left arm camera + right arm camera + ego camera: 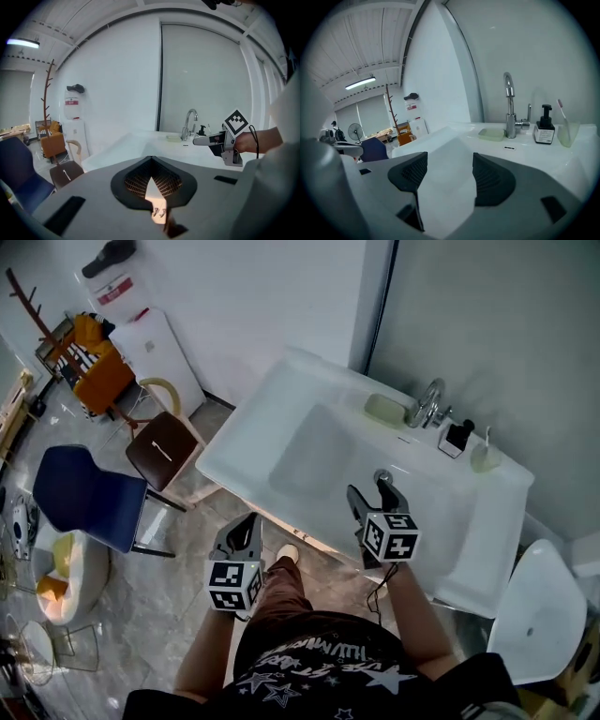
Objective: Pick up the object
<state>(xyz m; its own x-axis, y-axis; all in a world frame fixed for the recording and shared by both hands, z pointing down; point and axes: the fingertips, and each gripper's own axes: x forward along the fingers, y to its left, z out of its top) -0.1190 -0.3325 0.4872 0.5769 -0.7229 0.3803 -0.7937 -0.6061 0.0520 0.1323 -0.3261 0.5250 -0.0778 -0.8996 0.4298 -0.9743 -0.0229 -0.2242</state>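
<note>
A white washbasin counter point(281, 390) fills the middle of the head view. At its back lie a pale green soap dish point(384, 409) point(491, 134), a chrome tap point(427, 404) point(509, 105), a black-topped pump bottle point(457, 437) point(544, 129) and a cup holding a toothbrush point(484, 457) point(565, 131). My right gripper point(373, 493) point(445, 164) hovers open over the basin's front right, near the drain point(382, 475), with nothing between its jaws. My left gripper point(246, 521) point(151, 159) hangs shut and holding nothing, below the counter's front edge.
A blue chair point(80, 493) and a brown stool point(161, 448) stand on the tiled floor to the left. A white cabinet point(155, 348) is against the wall, and a white chair point(539, 610) is at the right. A wall rises behind the tap.
</note>
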